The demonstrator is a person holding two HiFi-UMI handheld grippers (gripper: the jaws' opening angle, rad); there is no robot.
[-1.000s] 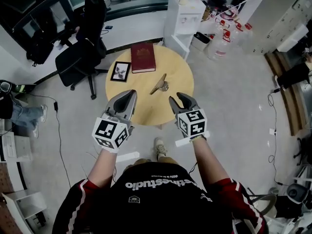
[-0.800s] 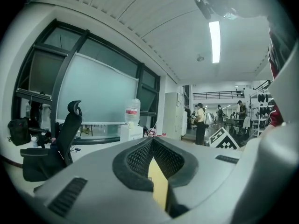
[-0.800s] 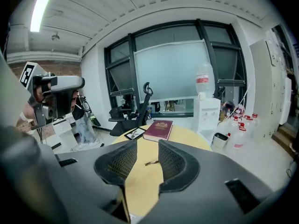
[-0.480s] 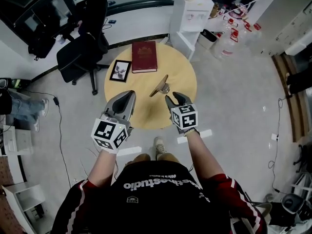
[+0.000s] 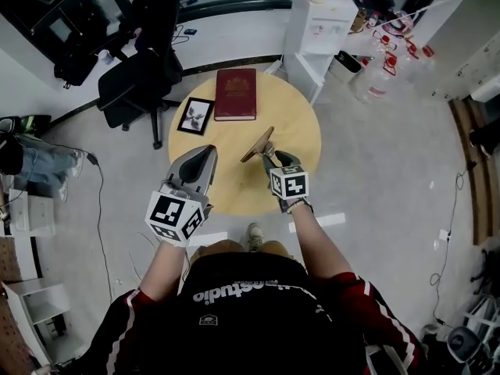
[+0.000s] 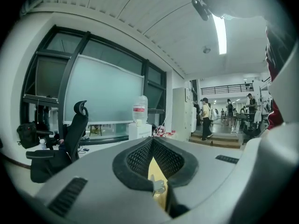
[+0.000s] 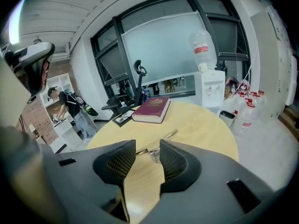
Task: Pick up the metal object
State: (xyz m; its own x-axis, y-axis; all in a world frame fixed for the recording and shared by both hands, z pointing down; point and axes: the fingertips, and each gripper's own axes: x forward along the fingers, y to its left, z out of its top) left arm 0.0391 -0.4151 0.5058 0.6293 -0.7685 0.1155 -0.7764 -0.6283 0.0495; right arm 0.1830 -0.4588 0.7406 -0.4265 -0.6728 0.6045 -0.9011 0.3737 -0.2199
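Though near book [image 5: 235,94], metal object [image 5: 257,144] lies apart.

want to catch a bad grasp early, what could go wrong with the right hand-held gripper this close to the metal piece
1. The slim brass-and-silver metal lever lies flat on the round wooden table. The right hand-held gripper, its jaws just now opening further with nothing between them yet, may hit wood or skid over it.
2. Only the lever's near end faces the gap, so a pinch there could swivel it loose.
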